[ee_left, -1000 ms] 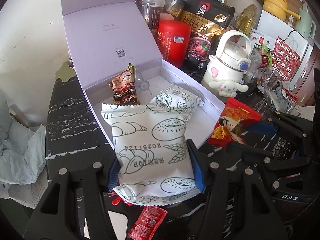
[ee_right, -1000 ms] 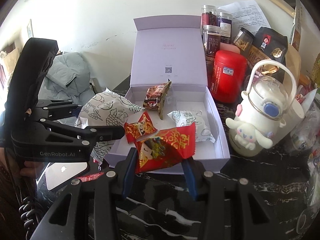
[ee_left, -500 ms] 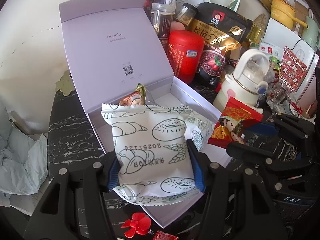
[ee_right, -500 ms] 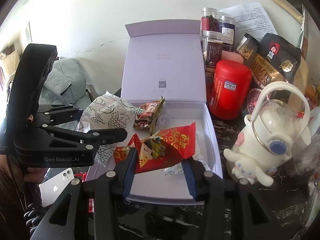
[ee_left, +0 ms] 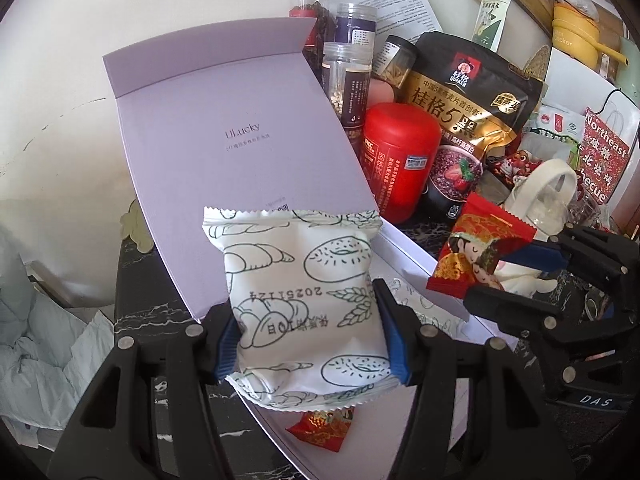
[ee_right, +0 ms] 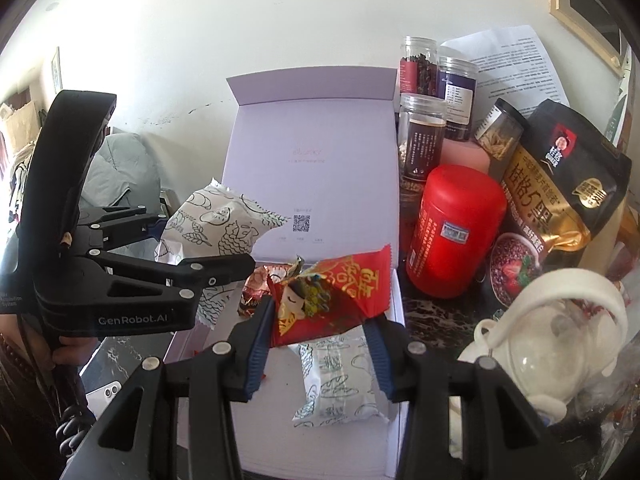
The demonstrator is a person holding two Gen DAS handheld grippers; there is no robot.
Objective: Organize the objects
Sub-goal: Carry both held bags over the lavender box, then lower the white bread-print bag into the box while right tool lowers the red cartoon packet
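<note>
Wall: plain off-white plaster wall (ee_right: 280, 20), faintly scuffed | Surface: black marble-patterned tabletop with white veins (ee_left: 152, 312) | Decor: light wooden picture frame (ee_right: 580, 4) at upper right | Light: soft daylight

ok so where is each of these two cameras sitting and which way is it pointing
Left wrist: on the left gripper, looking along its fingers and down at the white bread-print packet it clamps, the open lilac box behind; the right gripper shows at right.
Right wrist: on the right gripper, looking down over its red wedding-candy packet into the box; the left gripper and a hand show at left.
Shared: box, both packets, red canister, Quaker bag.
</note>
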